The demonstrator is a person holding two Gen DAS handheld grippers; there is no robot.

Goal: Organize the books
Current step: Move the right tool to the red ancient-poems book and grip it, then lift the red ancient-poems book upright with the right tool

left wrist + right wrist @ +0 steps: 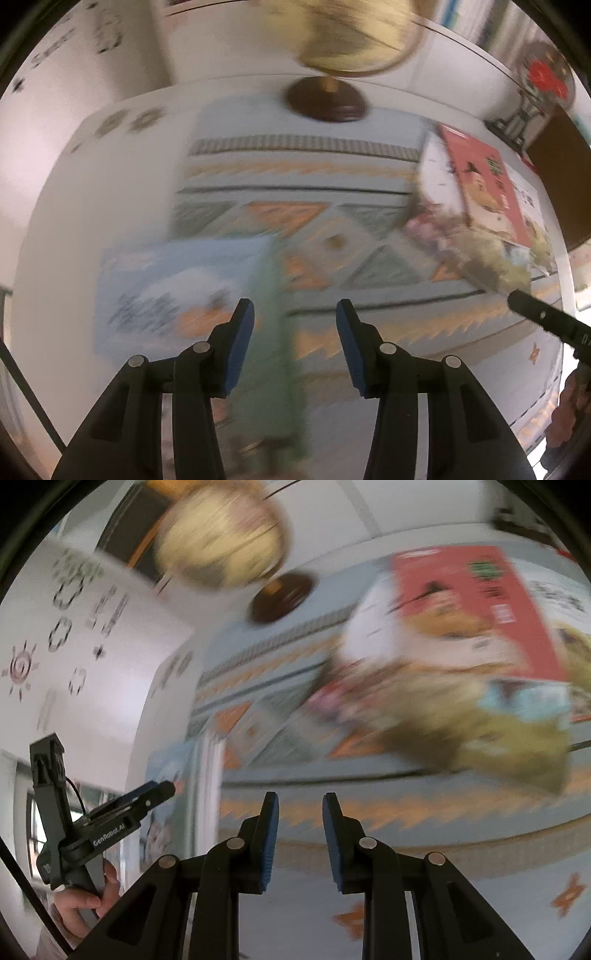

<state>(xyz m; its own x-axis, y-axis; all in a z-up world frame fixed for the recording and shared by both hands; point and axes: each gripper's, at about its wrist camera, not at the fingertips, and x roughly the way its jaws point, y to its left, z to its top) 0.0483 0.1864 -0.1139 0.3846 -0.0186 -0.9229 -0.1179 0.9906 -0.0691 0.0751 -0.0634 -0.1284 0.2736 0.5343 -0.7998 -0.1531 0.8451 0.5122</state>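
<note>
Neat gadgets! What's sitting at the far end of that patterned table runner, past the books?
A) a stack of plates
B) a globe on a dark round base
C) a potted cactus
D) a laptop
B: the globe on its dark round base stands at the far end of the patterned runner, beyond the red-covered book; neither cactus, plates nor laptop shows.

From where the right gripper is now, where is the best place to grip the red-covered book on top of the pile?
Probably the near long edge of the red-covered book. It lies flat on the book pile, so only its overhanging edges offer a pinch. Bring the open right gripper in low from the front, along the patterned tablecloth. Motion blur hides the exact edge.
</note>
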